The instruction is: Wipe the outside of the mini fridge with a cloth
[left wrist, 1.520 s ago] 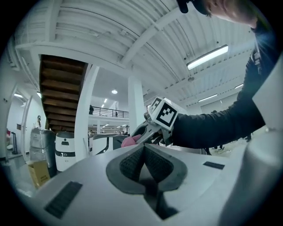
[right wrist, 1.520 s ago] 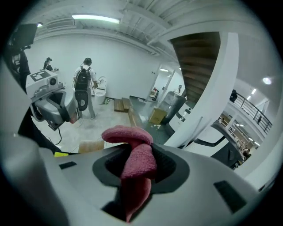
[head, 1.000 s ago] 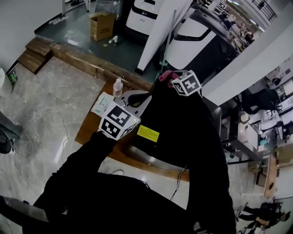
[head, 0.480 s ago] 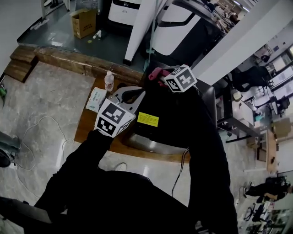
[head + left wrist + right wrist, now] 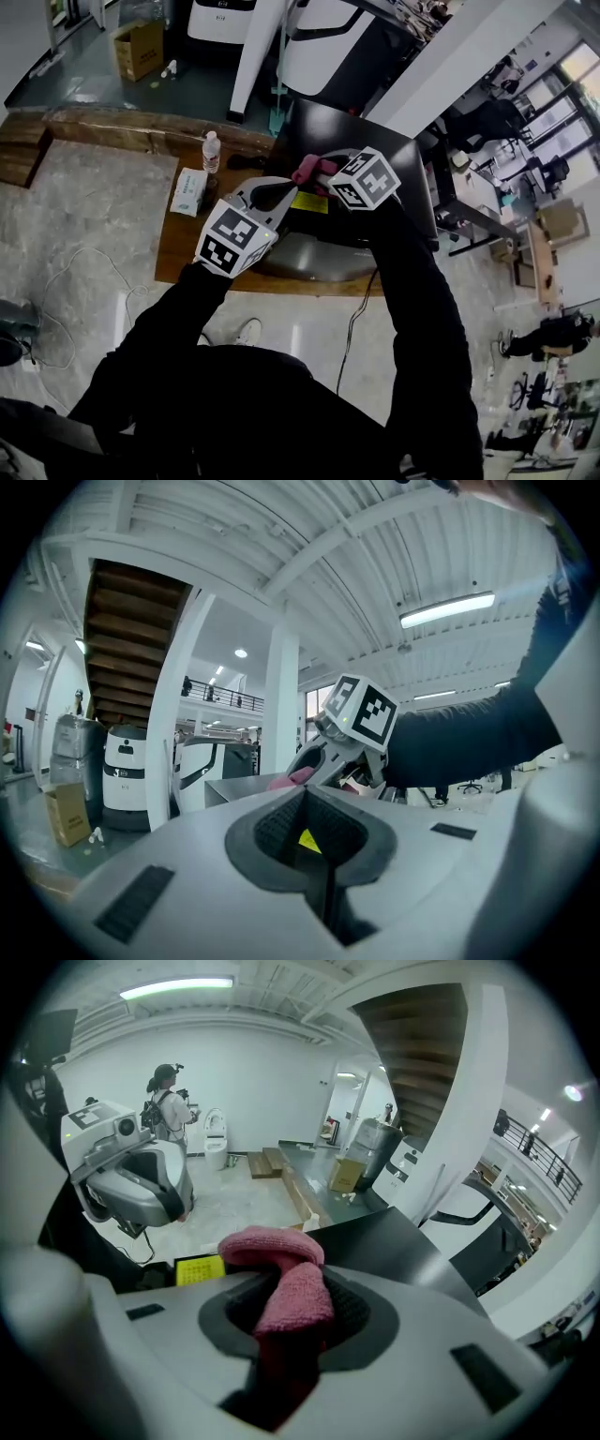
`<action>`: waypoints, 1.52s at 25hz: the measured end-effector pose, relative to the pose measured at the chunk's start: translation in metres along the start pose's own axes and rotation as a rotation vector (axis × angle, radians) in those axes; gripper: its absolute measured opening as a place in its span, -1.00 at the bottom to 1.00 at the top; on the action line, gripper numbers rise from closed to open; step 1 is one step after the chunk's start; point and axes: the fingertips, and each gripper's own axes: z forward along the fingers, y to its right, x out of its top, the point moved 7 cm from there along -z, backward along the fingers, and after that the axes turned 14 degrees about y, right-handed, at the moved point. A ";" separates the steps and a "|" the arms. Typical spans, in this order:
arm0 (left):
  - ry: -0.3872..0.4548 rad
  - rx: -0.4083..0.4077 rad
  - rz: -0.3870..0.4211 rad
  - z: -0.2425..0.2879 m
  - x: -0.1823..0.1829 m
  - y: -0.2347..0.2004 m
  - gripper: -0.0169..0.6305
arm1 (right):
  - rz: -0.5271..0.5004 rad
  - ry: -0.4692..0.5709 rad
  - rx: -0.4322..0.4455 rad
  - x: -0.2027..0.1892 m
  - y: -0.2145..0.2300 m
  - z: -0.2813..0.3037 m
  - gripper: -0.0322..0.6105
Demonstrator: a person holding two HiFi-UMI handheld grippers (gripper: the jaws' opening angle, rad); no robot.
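**Head view.** The black box-shaped mini fridge (image 5: 361,131) stands on a low wooden counter (image 5: 178,246), with a clear plastic water bottle (image 5: 211,150) and a flat white-and-blue packet (image 5: 189,191) off to its left. The right tool (image 5: 317,170) is clamped on a folded pink terry cloth (image 5: 304,172).
- A second ago the cloth sat up at the fridge's far edge, well apart from the rectangular yellow sticker (image 5: 307,202). Now it lies just beside that sticker, so the cloth has travelled across the black surface toward the person.
- I read this as one wiping stroke nearly run out, with the sticker side the stretch now being reached.
- The left tool (image 5: 272,195) has kept its place at the fridge's left side, near the sticker. I cannot tell whether it touches the fridge.

**Left gripper view.** The jaws are closed together with nothing between them. The yellow sticker shows only through the gap behind them. Beyond, the right tool with its pink bundle sits close over the fridge.

**Right gripper view.** The cloth is pinched firmly between the jaws, and a fold bulges out past the tips.
- The fridge's dark top runs away to the right, and the sticker is just left of the cloth.
- Whether the cloth is pressed to the surface is not clear from here.
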 end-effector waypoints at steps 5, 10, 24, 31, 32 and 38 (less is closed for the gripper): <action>-0.001 -0.054 -0.013 -0.024 0.003 0.024 -0.93 | 0.010 -0.011 -0.012 -0.004 -0.048 -0.026 -0.56; 0.013 -0.073 -0.029 -0.035 0.007 0.037 -0.93 | 0.028 -0.026 -0.031 -0.006 -0.066 -0.043 -0.56; 0.074 -0.053 0.034 0.025 0.041 0.059 -0.93 | 0.057 0.104 -0.115 -0.026 0.023 -0.120 -0.52; 0.117 -0.050 0.061 0.147 0.052 0.089 -0.93 | -0.014 0.118 -0.126 -0.066 0.123 -0.162 -0.51; 0.122 -0.047 0.071 0.164 0.052 0.094 -0.93 | -0.023 0.117 -0.122 -0.073 0.137 -0.166 -0.51; 0.118 -0.011 0.072 0.252 0.034 0.111 -0.93 | -0.054 0.116 -0.132 -0.110 0.219 -0.168 -0.50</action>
